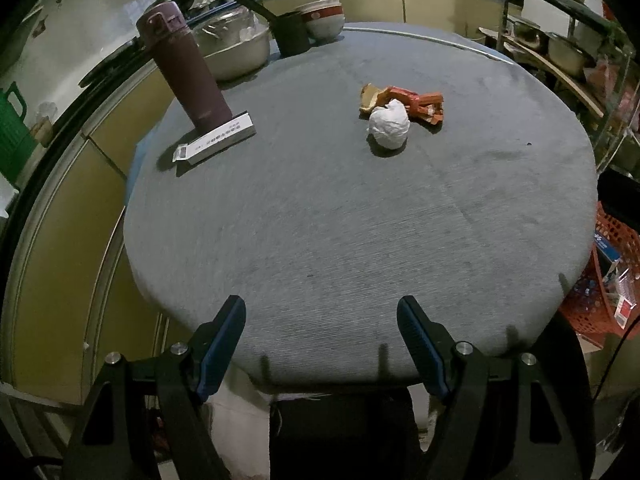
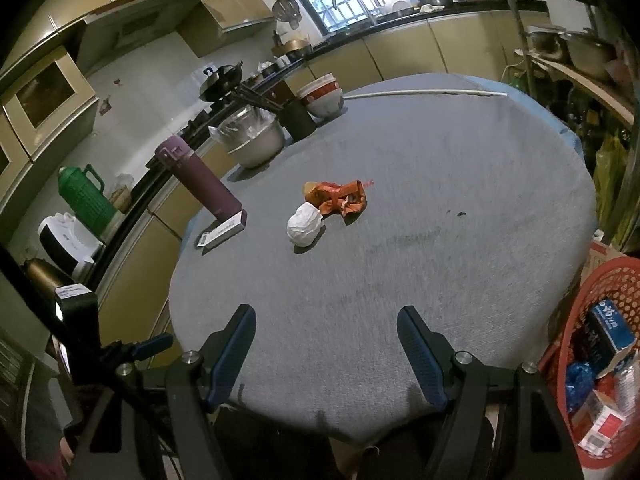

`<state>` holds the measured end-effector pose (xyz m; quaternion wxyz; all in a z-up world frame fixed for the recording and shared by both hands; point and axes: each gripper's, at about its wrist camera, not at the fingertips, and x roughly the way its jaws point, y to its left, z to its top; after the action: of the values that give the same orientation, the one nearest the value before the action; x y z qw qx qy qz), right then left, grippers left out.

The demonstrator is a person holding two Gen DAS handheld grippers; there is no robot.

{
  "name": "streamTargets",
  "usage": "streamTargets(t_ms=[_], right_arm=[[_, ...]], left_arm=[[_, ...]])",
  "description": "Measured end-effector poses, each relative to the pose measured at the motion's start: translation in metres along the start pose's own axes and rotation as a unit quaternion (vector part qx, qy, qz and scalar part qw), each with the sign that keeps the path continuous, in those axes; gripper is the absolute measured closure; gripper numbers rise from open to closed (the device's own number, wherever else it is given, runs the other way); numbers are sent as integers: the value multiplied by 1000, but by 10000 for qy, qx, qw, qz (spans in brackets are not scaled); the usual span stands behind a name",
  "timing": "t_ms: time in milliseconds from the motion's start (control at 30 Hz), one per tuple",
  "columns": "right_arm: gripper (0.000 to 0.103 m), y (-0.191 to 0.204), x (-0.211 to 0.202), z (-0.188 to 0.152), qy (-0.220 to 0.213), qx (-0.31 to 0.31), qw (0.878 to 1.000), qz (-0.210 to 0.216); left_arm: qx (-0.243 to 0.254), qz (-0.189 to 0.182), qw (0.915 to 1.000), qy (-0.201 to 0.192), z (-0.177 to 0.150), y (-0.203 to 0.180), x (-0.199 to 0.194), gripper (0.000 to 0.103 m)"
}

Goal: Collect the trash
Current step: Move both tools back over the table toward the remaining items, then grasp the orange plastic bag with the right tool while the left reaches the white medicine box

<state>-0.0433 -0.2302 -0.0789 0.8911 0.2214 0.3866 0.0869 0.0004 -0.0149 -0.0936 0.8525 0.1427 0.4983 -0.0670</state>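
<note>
Left wrist: left gripper [image 1: 321,309] jaws spread, empty; paper ball [image 1: 389,124] touches the wrapper [image 1: 414,104] mid-counter [image 1: 320,220].

Right wrist: right gripper [image 2: 326,319] spread, empty; a grab could scatter the touching pieces.

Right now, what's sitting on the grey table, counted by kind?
Trash: 2, a white paper wad and an orange wrapper
Flask: 1
Small box: 1
Metal basin: 1
Dark cup: 1
Bowl stack: 1
Total: 7
</note>
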Motion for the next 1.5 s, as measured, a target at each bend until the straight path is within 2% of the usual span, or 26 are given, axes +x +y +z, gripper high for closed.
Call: streamTargets(t_ms=[267, 467, 700, 867, 1000, 1200, 1367, 1500], right_arm=[[27, 2, 13, 0, 134, 26, 9999, 25], [27, 4, 24, 3, 247, 4, 9997, 29], [27, 11, 41, 4, 399, -60, 9992, 56], [27, 16, 56, 6, 539, -111, 9984, 97], [27, 17, 72, 17, 588, -97, 9981, 179], [27, 11, 103, 57, 466, -353, 9983, -23], [34, 5, 144, 91, 662, -919, 9924, -480], [34, -1, 165, 111, 776, -789, 9933, -346]], left_arm=[[-108, 66, 9999, 60, 1, 11, 9, 25], [-354, 234, 9991, 79, 6, 35, 18, 25], [-840, 645, 9944, -6, 23, 95, 32, 25], [-1057, 664, 9914, -393, 45, 147, 48, 25], [-765, 517, 9921, -846, 65, 169, 67, 25], [-15, 247, 9917, -1263, 90, 183, 92, 25], [433, -17, 9894, -1387, 113, 189, 104, 25], [689, -108, 9872, -1431, 125, 188, 112, 25]])
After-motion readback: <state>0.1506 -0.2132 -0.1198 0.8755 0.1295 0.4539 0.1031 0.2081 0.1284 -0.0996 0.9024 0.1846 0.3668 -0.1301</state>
